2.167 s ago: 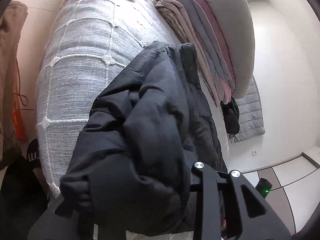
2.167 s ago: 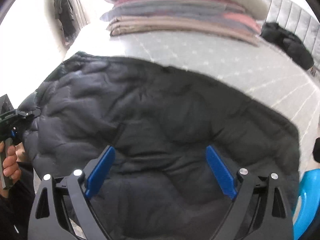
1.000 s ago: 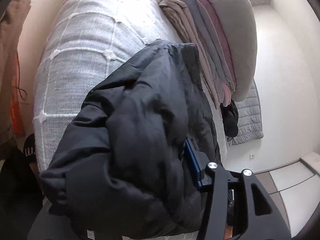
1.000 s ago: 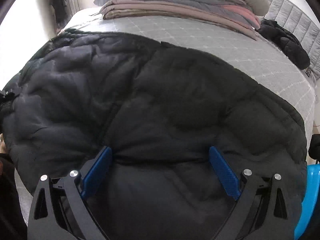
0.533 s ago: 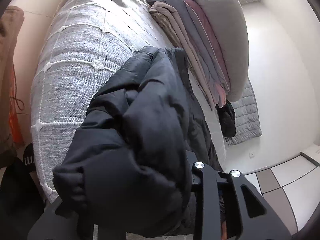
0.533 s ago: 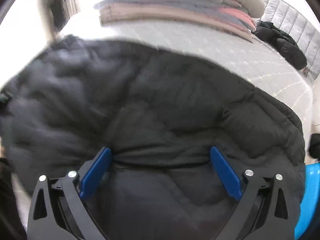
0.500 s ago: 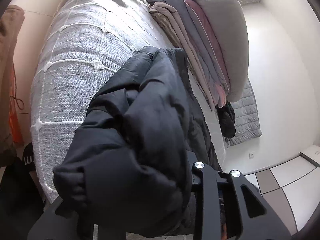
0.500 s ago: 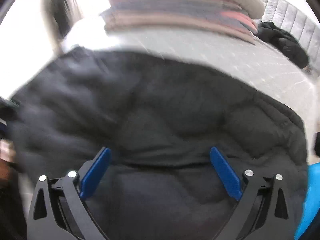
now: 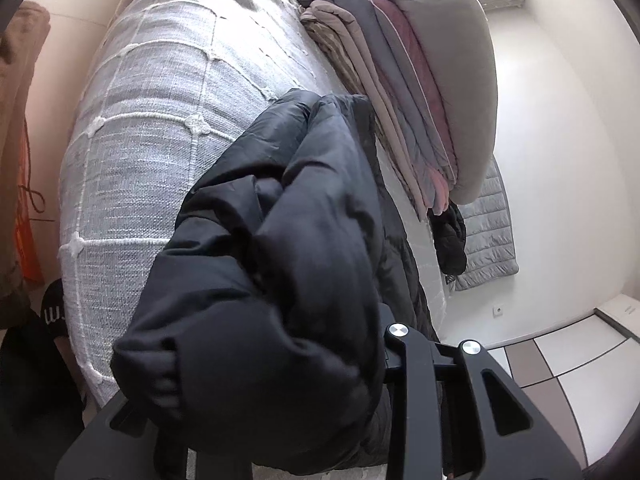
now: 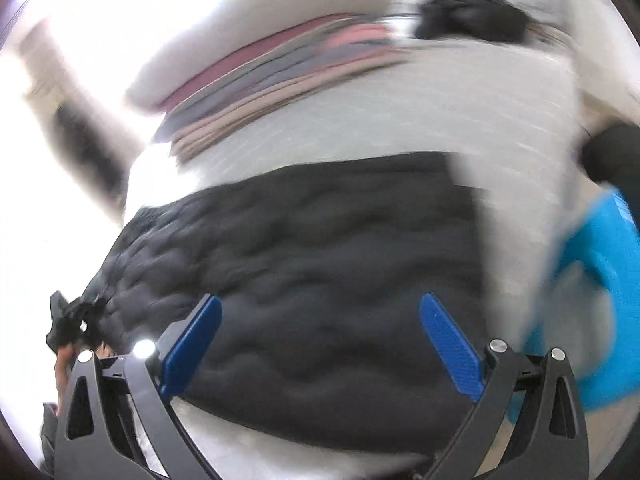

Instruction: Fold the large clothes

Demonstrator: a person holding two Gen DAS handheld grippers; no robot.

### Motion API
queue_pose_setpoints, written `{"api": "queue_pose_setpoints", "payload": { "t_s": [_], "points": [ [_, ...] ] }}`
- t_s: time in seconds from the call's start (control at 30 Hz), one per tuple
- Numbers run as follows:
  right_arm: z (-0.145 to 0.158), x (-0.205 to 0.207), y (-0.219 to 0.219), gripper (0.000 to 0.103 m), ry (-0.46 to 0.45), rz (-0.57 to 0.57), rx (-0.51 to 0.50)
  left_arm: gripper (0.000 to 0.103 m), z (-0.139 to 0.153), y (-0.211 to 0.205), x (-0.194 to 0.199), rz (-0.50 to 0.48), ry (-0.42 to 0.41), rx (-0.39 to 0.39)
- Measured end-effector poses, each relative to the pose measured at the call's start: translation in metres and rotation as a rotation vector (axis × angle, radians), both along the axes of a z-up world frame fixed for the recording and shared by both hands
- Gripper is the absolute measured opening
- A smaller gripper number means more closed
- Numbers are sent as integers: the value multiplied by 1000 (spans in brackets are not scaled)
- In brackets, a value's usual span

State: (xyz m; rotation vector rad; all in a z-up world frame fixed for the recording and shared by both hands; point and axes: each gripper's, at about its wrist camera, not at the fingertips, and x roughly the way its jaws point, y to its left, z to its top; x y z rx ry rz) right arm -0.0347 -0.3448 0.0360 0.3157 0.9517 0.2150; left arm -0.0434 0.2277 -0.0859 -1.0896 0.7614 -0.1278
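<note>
Left gripper (image 9: 280, 360): black frame, jaws drawn in on a thick bunched fold of the black quilted puffer jacket (image 9: 288, 264); the pads are buried in the padding and out of sight. The jaws have just been closing, with that bunch of jacket between them. The fold bulges up over the gripper and hides most of it; only the right-hand arm of the frame with two silver screws shows.

Right gripper (image 10: 320, 344): blue-padded fingers (image 10: 192, 344) stand wide apart, nothing pinched between them. The view is motion-blurred. The jacket lies spread flat below and beyond the fingers; whether the fingertips touch its surface, cannot tell.

Jacket position: on the bed with the pale grey woven cover crossed by white stitched lines (image 9: 160, 128), near its foot edge, one end gathered up in the left gripper at the bed's corner.

Beyond the jacket, a stack of folded grey, pink and beige bedding (image 9: 420, 100) sits on the bed, with a small black garment (image 9: 452, 240) heaped at the far edge.

Writing: white letters on a black item (image 9: 52, 312) at the lower left of the left wrist view, partly cut off, not readable. A bright blue object (image 10: 600, 300) at the right edge of the right wrist view, blurred
</note>
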Motion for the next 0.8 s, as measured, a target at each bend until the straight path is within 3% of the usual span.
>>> {"api": "queue_pose_setpoints", "payload": {
  "t_s": [0.1, 0.17, 0.27, 0.3, 0.43, 0.57, 0.6, 0.63, 0.67, 0.7, 0.8],
  "points": [
    [-26, -16, -58, 96, 121, -84, 43, 26, -2, 0, -2, 5, 6, -8],
    [-59, -29, -92, 96, 218, -116, 188, 27, -3, -1, -2, 9, 8, -13],
    [-92, -40, -116, 96, 279, -151, 377, 27, -6, 0, -3, 16, 7, -31],
    [-107, -43, -123, 96, 297, -155, 499, 27, -7, 0, -4, 18, 6, -39],
    [-135, -41, -122, 96, 313, -96, 799, 28, -10, 1, -6, 21, 1, -54],
    [-141, -32, -106, 95, 298, -34, 910, 28, -12, 0, -8, 21, 5, -52],
    [-142, -29, -104, 88, 289, -33, 915, 28, -12, 1, -8, 20, 6, -51],
    [-143, -27, -103, 54, 280, -35, 918, 28, -12, 1, -8, 19, 7, -47],
    [-145, -27, -103, 29, 284, -55, 896, 28, -11, 1, -10, 13, 7, -33],
    [-146, -27, -105, 22, 278, -64, 889, 28, -9, 0, -9, 4, 10, -13],
    [-135, -35, -105, 18, 234, -44, 872, 19, 1, -2, -11, -19, -5, 39]
  ]
}}
